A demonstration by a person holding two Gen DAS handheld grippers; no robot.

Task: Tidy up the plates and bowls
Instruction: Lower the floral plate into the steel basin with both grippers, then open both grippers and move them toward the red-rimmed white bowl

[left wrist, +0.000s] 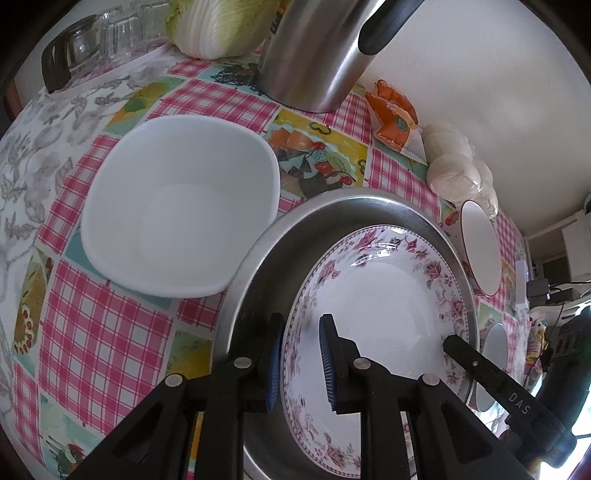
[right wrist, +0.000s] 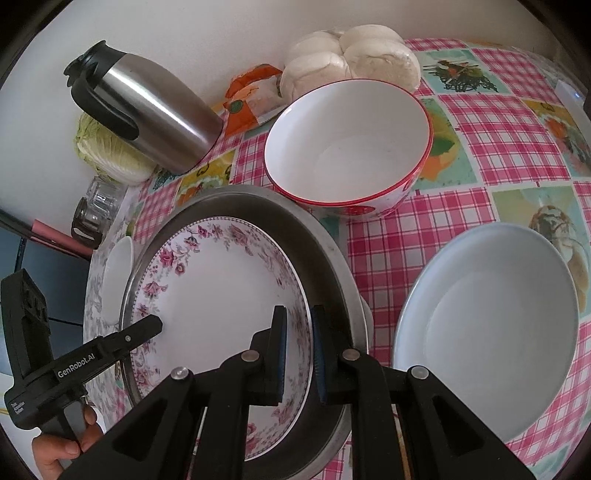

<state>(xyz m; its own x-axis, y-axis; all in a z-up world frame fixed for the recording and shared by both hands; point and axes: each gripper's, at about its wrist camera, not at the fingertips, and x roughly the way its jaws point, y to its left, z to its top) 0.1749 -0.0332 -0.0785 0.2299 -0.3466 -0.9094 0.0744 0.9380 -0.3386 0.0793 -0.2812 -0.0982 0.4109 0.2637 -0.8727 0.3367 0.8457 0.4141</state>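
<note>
the left gripper (left wrist: 301,360) straddles the near-left rim of the floral plate (left wrist: 384,306), one blue pad outside the rim and one inside, with a gap showing on both sides, so it is parted and not clamped. the right gripper (right wrist: 297,354) straddles the plate's right rim the same way; its pads sit close to the edge, but i cannot tell whether they press it. the floral plate lies inside a larger steel pan (left wrist: 266,266), touching its floor. just left of the pan stands a square white bowl (left wrist: 177,206). far right of the pan sits a red-rimmed bowl (right wrist: 347,147), and near right of it a pale round bowl (right wrist: 491,325). further back stand a steel thermos (right wrist: 147,107), cabbage (left wrist: 218,26) and bagged buns (right wrist: 351,51) on the checked tablecloth (right wrist: 480,162).
</note>
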